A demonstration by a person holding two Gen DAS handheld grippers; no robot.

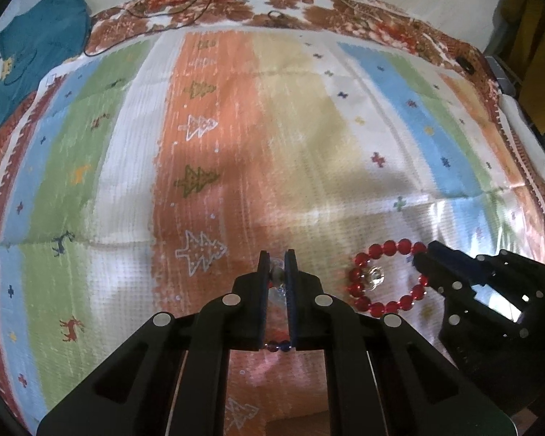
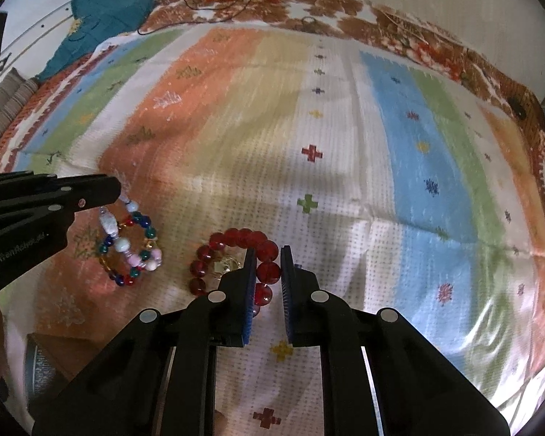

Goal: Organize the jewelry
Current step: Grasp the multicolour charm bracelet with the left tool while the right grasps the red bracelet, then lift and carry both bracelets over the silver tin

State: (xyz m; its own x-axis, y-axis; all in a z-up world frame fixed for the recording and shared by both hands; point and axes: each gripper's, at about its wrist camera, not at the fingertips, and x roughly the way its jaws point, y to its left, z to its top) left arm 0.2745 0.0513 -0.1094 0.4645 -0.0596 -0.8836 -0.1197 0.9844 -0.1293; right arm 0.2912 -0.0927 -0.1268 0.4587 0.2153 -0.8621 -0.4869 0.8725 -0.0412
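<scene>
we have two bracelets lying on a striped mat (image 2: 345,181), near each other but apart. our left gripper (image 1: 275,265) has its fingers closed on the multicolour bead bracelet (image 2: 130,247); in the left wrist view beads show squeezed between the pads, and the right wrist view shows the rest of the loops resting on the orange stripe. our right gripper (image 2: 269,258) straddles the near side of the red bead bracelet (image 2: 236,261), fingers narrowly parted with a bead between them; we cannot tell whether the pads already press it. a clear charm (image 1: 375,275) sits inside the red ring. we judge this the pick-up step for both pieces. next we'd firm up the right grip on one bead, then lift gently, since loose strands may slip or swing. no tray or box is in view, so where they go is unclear.
</scene>
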